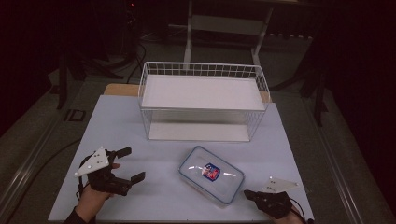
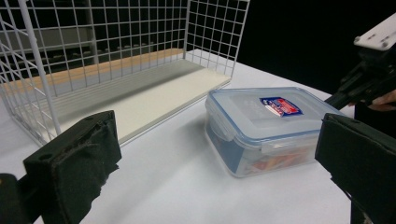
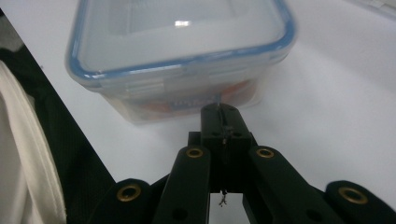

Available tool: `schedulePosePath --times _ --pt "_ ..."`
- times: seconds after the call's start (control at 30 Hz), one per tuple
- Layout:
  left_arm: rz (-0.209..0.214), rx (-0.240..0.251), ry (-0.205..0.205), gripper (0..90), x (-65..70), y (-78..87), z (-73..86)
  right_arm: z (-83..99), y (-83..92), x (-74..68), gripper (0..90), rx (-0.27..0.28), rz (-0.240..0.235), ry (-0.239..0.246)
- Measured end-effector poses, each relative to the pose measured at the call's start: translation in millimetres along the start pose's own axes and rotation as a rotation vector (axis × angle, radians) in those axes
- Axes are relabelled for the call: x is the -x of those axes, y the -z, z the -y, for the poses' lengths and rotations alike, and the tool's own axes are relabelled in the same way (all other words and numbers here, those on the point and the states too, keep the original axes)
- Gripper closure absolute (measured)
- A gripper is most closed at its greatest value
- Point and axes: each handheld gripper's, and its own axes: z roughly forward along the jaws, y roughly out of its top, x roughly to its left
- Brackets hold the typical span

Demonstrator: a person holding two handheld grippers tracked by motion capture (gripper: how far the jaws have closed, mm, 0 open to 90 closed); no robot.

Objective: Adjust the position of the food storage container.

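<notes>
A clear plastic box with a blue-rimmed lid and a small label (image 1: 211, 174) lies on the white table, near the front and tilted to the table's edges. Orange contents show through its wall (image 2: 261, 126). My left gripper (image 1: 133, 163) is open to the box's left, jaws spread wide and pointed at it, well apart from it (image 2: 217, 135). At the box's near right corner my right gripper (image 1: 246, 192) is shut, its tips (image 3: 220, 114) right at the box's side wall (image 3: 182, 51) below a lid clip. I cannot tell if they touch.
A white wire rack (image 1: 203, 70) with an upper tray and a lower white board (image 2: 140, 93) stands behind the box. The table's front edge lies close under both hands. A white sleeve and dark clothing (image 3: 28, 154) show at the left of the right gripper view.
</notes>
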Motion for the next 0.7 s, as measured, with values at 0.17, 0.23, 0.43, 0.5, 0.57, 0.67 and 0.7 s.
schedulePosePath --times 0.17,0.23,0.43,0.5,0.57,0.67,0.7 --pt "-0.001 0.0 0.0 0.0 -0.1 -0.2 0.0 -3.3 -9.8 -1.1 89.9 -0.037 -0.001 0.003" --pt "0.0 0.001 0.0 0.0 -0.1 -0.3 0.1 -4.8 -12.4 -0.8 89.9 -0.042 -0.001 0.003" --pt "0.003 -0.003 -0.005 0.0 0.8 -1.5 0.4 -9.9 -17.1 3.3 90.0 -0.034 -0.012 0.002" --pt "0.006 -0.003 -0.006 0.0 1.8 -2.3 0.3 -12.9 -18.9 6.4 90.0 -0.031 -0.005 -0.004" --pt "0.009 -0.003 -0.007 0.0 2.1 -2.6 0.4 -15.6 -21.4 7.7 90.0 -0.032 -0.001 0.002" --pt "0.012 -0.004 -0.008 0.0 3.0 -3.1 0.3 -21.3 -26.3 9.8 90.0 -0.036 0.0 0.014" --pt "0.011 -0.006 -0.01 0.0 3.0 -3.0 0.2 -23.4 -28.1 10.7 90.0 -0.037 0.004 0.017"
